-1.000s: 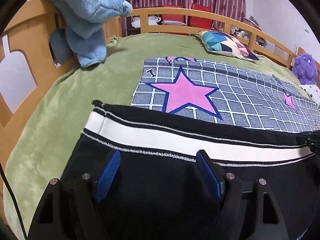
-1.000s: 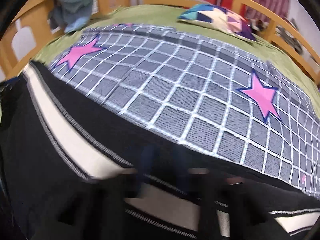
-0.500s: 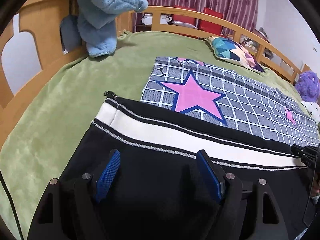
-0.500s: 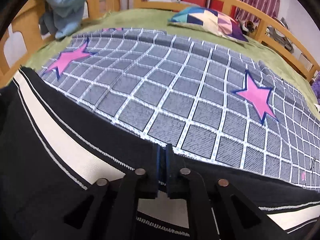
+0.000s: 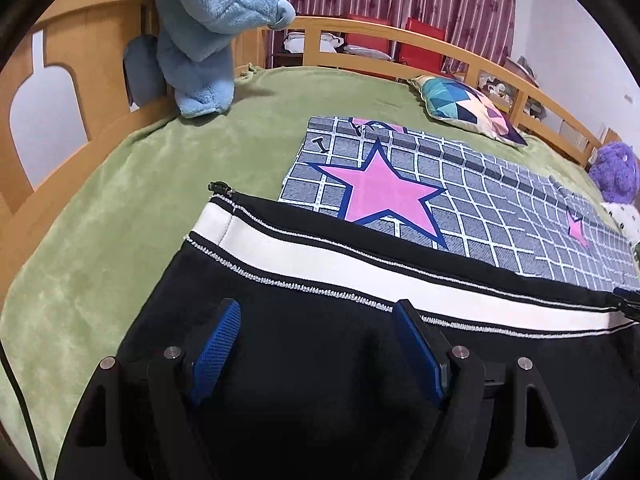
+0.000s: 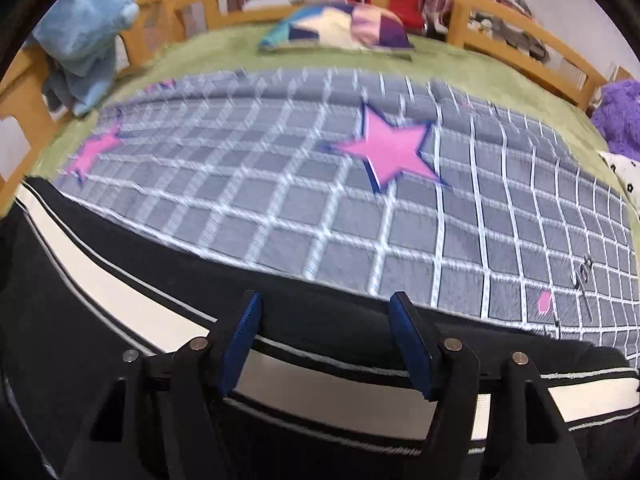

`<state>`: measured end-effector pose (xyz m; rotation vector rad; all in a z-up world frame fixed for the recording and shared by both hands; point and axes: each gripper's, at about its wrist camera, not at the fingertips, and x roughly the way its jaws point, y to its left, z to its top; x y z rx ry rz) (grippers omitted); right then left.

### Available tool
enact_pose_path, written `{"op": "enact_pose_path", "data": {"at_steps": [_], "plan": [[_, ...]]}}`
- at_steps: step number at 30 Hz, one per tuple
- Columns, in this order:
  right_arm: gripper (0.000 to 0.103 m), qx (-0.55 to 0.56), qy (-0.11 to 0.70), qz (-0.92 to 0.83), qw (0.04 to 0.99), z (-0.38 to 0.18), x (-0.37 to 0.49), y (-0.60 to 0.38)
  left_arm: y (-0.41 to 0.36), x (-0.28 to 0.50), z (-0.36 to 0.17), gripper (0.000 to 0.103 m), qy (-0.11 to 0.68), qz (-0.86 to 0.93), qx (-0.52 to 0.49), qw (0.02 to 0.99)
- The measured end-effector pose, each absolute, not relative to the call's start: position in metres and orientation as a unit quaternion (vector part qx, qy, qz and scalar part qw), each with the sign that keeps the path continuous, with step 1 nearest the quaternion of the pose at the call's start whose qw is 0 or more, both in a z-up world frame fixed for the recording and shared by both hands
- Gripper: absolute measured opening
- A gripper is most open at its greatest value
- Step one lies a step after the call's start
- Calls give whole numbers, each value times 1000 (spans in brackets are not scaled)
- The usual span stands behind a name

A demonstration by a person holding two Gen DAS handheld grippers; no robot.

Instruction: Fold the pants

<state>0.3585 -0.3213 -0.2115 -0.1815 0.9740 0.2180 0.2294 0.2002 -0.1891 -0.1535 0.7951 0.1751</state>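
Both grippers you are holding are gaping wide, gripping nothing: left gripper (image 5: 316, 320) and right gripper (image 6: 328, 316) are hovering over the black white-striped fabric pants (image 5: 320, 360), which are lying against the grey star-patterned checked blanket (image 6: 320, 200).

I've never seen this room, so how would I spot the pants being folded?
Start at the wooden bed with its green blanket. On it lies a grey checked cloth with pink stars; the pants overlap its near edge. Only they are black, with a broad white stripe.
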Motion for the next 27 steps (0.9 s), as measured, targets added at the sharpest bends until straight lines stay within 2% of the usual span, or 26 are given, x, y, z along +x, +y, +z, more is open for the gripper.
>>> {"op": "enact_pose_path", "data": {"at_steps": [1,4,9,11,13,20,27], "plan": [[40,-114,454,86,880,-220,359,-318,200,227,-188,77,386,90,-72,915],[40,-124,439,61,888,-230,363,-311,205,218,-187,77,389,101,-81,912],[40,-89,434,38,896,-213,362,-311,226,188,-181,77,392,138,-94,905],[43,-75,422,43,903,-199,348,-306,237,172,-179,77,394,154,-99,901],[57,-77,408,50,908,-186,327,-297,247,159,-179,77,394,165,-105,898],[64,-67,398,58,913,-170,252,-277,283,110,-202,77,409,158,-200,876],[64,-64,414,40,907,-178,187,-276,310,126,-233,75,409,127,-293,855]]}}
